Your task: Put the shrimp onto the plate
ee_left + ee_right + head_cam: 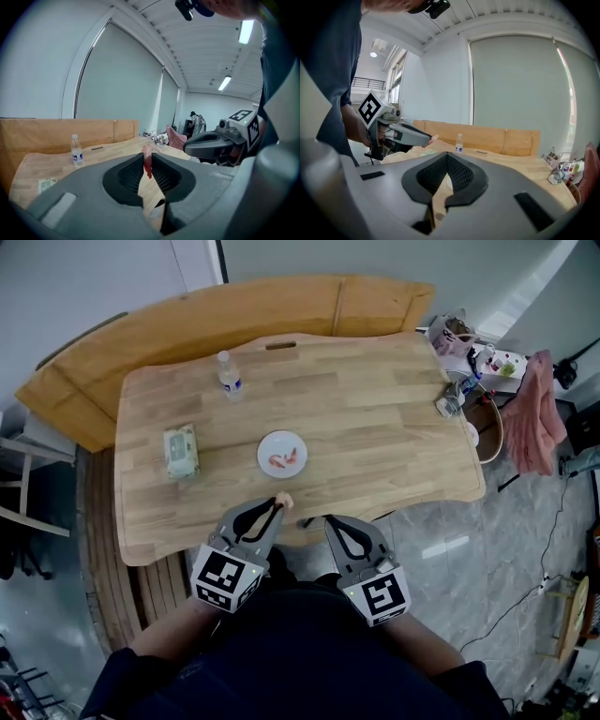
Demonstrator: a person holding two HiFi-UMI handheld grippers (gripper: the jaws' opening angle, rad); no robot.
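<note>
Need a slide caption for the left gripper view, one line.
Left tongs shut on a shrimp, wooden table and water bottle beyond.

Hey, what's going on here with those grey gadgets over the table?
A person stands at the light wooden table with grey tongs in each hand. The left tongs are shut on a small pink shrimp, held near the table's front edge, short of the small round white plate. That plate already has a couple of pink shrimp pieces on it. The right tongs are shut and empty.
</note>
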